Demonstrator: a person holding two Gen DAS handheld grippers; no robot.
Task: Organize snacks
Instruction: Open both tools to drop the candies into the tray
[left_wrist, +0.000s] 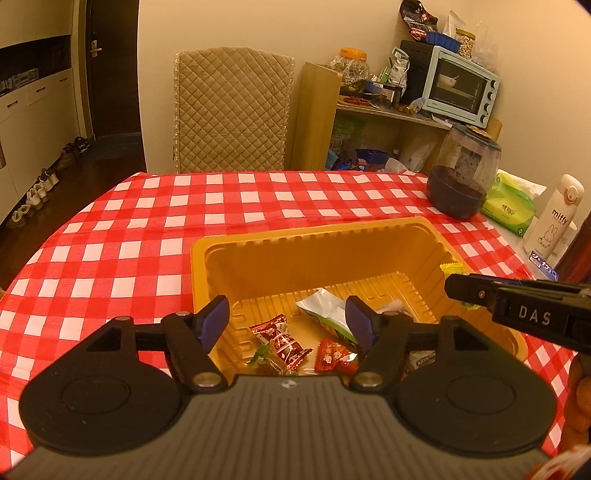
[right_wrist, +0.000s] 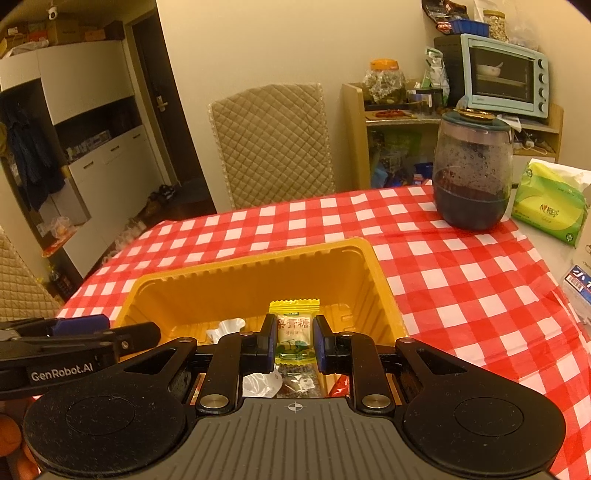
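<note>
Your right fingers (right_wrist: 320, 345) are clamped on a yellow-wrapped candy (right_wrist: 294, 328) held above the orange plastic tray (right_wrist: 255, 262); your left gripper (left_wrist: 286, 321) stands released and empty over it. The drop looks next: loosen the right above the tray, where red-wrapped candies (left_wrist: 284, 338) and a green-white packet (left_wrist: 327, 312) already lie.

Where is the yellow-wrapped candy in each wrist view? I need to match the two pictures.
Left wrist view: yellow-wrapped candy at right, mostly hidden behind the right tool's tip, over the tray's right side.
Right wrist view: candy at centre, clamped upright in the right tool, over the tray.
Shared landmark: the orange tray on the checked cloth.
</note>
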